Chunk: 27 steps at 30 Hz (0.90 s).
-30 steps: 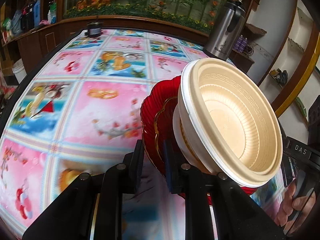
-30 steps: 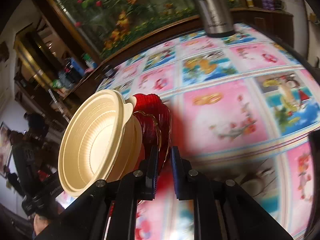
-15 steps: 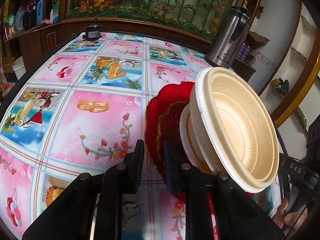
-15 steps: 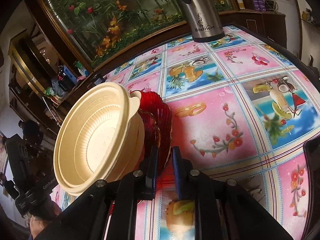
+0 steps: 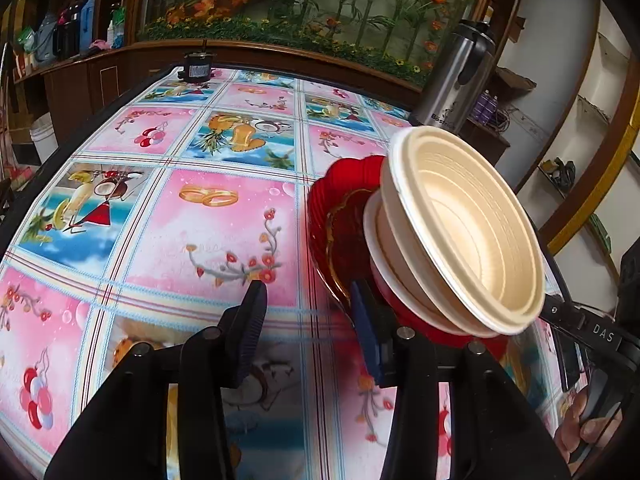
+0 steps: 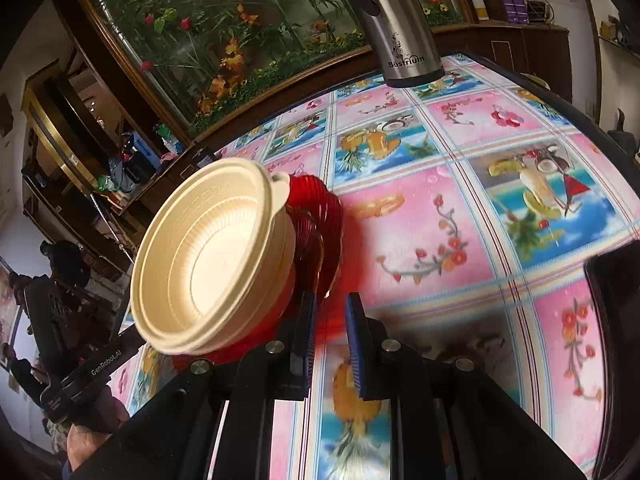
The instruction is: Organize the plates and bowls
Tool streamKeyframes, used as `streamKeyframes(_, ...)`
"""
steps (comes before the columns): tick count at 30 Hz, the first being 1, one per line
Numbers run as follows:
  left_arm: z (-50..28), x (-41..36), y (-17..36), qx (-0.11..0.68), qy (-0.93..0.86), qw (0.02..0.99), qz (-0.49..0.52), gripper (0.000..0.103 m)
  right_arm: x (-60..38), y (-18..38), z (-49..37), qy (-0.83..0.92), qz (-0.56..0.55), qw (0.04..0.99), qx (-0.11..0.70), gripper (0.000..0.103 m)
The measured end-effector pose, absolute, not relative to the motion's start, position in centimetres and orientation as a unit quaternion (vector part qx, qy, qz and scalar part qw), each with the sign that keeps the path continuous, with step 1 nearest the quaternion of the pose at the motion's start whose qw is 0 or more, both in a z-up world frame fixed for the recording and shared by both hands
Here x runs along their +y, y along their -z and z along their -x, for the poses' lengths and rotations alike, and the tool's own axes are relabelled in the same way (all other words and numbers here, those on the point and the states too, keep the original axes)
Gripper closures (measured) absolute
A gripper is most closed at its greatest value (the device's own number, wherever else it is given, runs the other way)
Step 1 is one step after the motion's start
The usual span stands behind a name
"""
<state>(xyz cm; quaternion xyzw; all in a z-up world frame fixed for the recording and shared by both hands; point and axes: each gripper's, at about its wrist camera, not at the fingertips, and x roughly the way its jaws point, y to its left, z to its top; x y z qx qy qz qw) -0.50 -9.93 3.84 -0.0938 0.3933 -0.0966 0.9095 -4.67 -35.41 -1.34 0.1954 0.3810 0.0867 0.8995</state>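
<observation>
Left tongs (image 5: 306,320) newly opened beside plates (image 5: 340,220)

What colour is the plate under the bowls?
The plate is shiny red with a gold line, clearest in the left wrist view.

Left tongs (image 5: 306,322) and right tongs (image 6: 331,338): matte black angular frames, round silver screw heads on the finger arms, dark blue ribbed pads (image 5: 370,332) on the inner faces; white lettering "DAS" on the right unit, "GenRobot.AI" on the left unit's black handle.
</observation>
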Motion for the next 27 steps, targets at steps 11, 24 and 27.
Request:
streamKeyframes(11, 4.2, -10.5, -4.6, 0.37, 0.108, 0.92, 0.071, 0.055, -34.1, 2.1, 8.0, -0.105, -0.191, 0.899, 0.38, 0.081)
streamKeyframes(24, 8.1, -10.9, -4.7, 0.326, 0.077, 0.942, 0.04, 0.025, -29.6, 2.2, 9.9, -0.114, -0.123, 0.917, 0.362, 0.067)
streamKeyframes(27, 8.6, -11.3, -4.6, 0.322, 0.061, 0.944, 0.02, 0.019, -29.2, 2.1, 10.3, -0.111, -0.112, 0.921, 0.355, 0.065)
